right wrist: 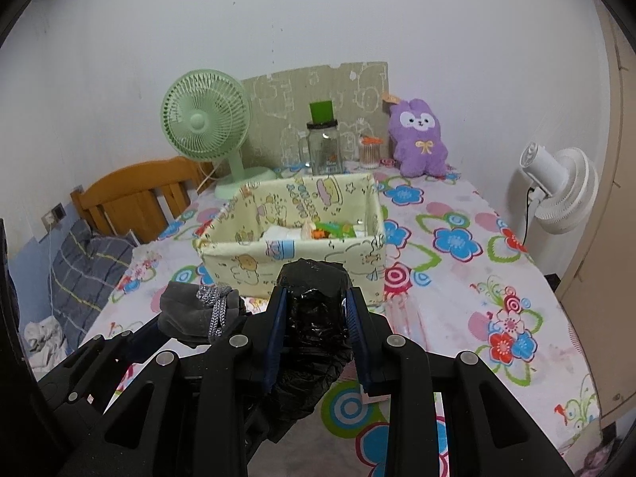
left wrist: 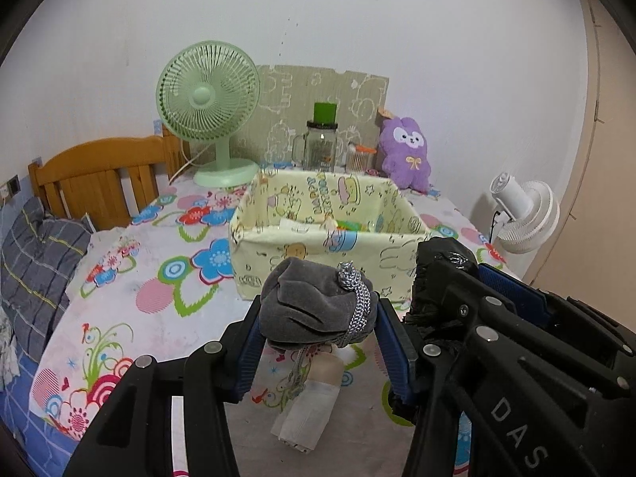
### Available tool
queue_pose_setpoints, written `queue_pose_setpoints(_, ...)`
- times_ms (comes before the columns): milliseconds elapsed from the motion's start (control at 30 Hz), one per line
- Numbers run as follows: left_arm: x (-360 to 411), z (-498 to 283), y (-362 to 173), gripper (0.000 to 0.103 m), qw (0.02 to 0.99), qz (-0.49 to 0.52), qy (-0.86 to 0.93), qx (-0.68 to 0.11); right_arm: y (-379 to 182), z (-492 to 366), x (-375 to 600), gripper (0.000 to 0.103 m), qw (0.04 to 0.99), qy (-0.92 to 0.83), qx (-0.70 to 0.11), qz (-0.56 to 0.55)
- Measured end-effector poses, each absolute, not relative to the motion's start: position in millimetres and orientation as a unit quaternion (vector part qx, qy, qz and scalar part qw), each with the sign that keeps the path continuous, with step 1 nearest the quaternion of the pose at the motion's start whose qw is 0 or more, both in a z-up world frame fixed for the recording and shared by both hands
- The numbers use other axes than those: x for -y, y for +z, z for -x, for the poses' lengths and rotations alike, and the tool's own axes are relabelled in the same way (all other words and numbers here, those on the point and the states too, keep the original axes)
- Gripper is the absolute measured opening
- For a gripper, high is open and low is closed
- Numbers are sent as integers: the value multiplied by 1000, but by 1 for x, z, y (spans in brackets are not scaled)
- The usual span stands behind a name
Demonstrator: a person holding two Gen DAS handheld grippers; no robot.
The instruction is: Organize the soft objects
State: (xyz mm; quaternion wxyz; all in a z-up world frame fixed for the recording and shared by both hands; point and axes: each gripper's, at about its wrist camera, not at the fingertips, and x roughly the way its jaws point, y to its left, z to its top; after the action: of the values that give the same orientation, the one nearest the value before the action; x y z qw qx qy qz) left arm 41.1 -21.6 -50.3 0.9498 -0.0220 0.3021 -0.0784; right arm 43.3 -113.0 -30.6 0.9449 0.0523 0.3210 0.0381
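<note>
Above floral bedding (right wrist: pixel 457 274), near the fabric box (right wrist: pixel 302 254), a grey pouch (left wrist: pixel 314 310) is pinched by the left gripper (left wrist: pixel 318 342), and what seems a black bag (right wrist: pixel 314 302) by the right gripper (right wrist: pixel 316 318).

Two fans: a green one (left wrist: pixel 208 111) and a white one (left wrist: pixel 526 210). One fabric box (left wrist: pixel 330 234). One purple plush toy (left wrist: pixel 405 151). One glass jar (left wrist: pixel 321 145), one small cotton-swab holder (left wrist: pixel 357 159). Two tongs, left tongs (left wrist: pixel 318 330) and right tongs (right wrist: pixel 316 318), each holding one bundle: a grey pouch (left wrist: pixel 314 302) and a black bag (right wrist: pixel 312 302). One pillow (left wrist: pixel 35 254).
</note>
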Motion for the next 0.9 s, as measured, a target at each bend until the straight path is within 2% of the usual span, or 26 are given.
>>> queue_pose_setpoints(900,29,-37,1,54,963,7,-71,-260,21,-39,122,33,958,36,-279,-59)
